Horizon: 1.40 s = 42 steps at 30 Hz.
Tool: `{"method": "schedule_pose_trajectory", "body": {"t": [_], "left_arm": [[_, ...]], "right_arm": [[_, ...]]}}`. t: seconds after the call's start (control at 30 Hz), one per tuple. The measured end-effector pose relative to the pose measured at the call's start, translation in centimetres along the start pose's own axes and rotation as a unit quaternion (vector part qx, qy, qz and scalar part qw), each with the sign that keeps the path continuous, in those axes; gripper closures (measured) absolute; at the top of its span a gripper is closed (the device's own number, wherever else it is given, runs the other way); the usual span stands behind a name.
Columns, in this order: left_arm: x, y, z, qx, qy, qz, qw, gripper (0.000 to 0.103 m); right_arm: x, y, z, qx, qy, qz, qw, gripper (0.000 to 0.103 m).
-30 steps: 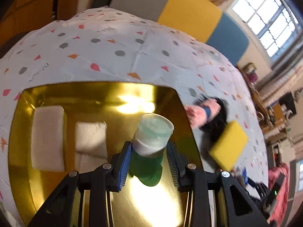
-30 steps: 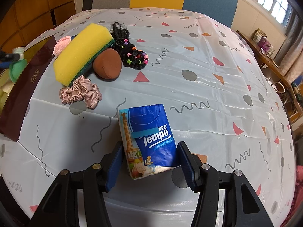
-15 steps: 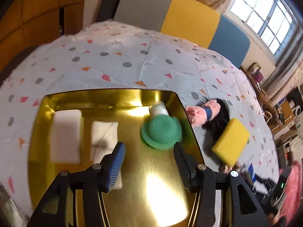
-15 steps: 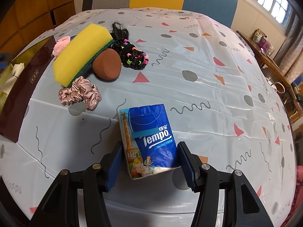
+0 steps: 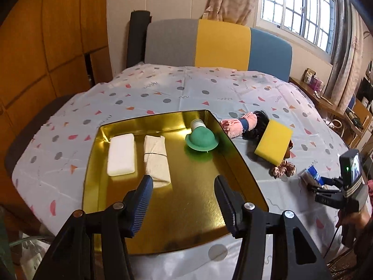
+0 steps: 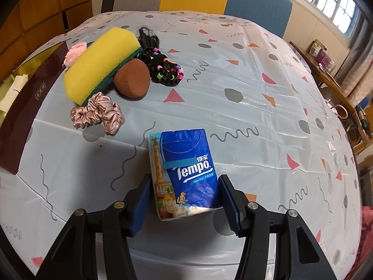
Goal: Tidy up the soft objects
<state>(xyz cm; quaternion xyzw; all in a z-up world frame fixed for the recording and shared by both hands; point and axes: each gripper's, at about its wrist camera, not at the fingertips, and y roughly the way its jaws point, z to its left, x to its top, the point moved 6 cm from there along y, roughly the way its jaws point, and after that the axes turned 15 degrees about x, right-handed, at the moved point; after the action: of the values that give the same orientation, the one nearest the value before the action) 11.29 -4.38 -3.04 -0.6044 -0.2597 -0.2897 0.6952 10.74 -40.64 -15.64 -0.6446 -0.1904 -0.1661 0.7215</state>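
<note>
A gold tray (image 5: 198,205) holds a white sponge block (image 5: 121,154), a folded white cloth (image 5: 156,158) and a green and white soft toy (image 5: 201,138) lying on its side. My left gripper (image 5: 184,196) is open and empty above the tray's near half. My right gripper (image 6: 184,197) is open, its fingers on either side of a blue Tempo tissue pack (image 6: 185,175) that lies on the tablecloth. A yellow sponge (image 6: 101,65), a brown egg-shaped sponge (image 6: 131,79), a pink satin scrunchie (image 6: 98,114), a black beaded hair piece (image 6: 164,67) and a pink fluffy item (image 6: 74,53) lie beyond.
The tray's dark side wall (image 6: 21,107) shows at the left of the right wrist view. A grey, yellow and blue bench back (image 5: 219,44) stands behind the table. A wooden side table (image 6: 335,79) with small items is at the right.
My left gripper opened and let go of the green and white toy, which now lies in the tray. The gripper then drew back and up. The right gripper has not moved.
</note>
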Motion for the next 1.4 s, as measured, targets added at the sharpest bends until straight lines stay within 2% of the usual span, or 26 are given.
{"method": "schedule_pose_trajectory", "body": {"t": [0.63, 0.77, 1.03, 1.4], "left_arm": [[-2.4, -0.8, 1.5, 0.003, -0.004, 0.006, 1.0000, 0.047], [-2.7, -0.8, 2.4, 0.004, -0.008, 0.006, 0.9999, 0.047], [-3.4, -0.3, 4.1, 0.011, -0.023, 0.013, 0.9996, 0.047], [-3.5, -0.2, 5.4, 0.015, -0.038, 0.014, 0.9991, 0.047]], "right_arm": [[-0.2, -0.1, 0.8, -0.018, -0.002, 0.008, 1.000, 0.048], [-0.4, -0.5, 1.7, 0.000, 0.014, 0.010, 1.000, 0.049], [0.2, -2.7, 5.0, 0.046, 0.029, -0.020, 0.998, 0.049], [3.8, -5.0, 14.0, 0.114, -0.024, -0.065, 0.991, 0.049]]}}
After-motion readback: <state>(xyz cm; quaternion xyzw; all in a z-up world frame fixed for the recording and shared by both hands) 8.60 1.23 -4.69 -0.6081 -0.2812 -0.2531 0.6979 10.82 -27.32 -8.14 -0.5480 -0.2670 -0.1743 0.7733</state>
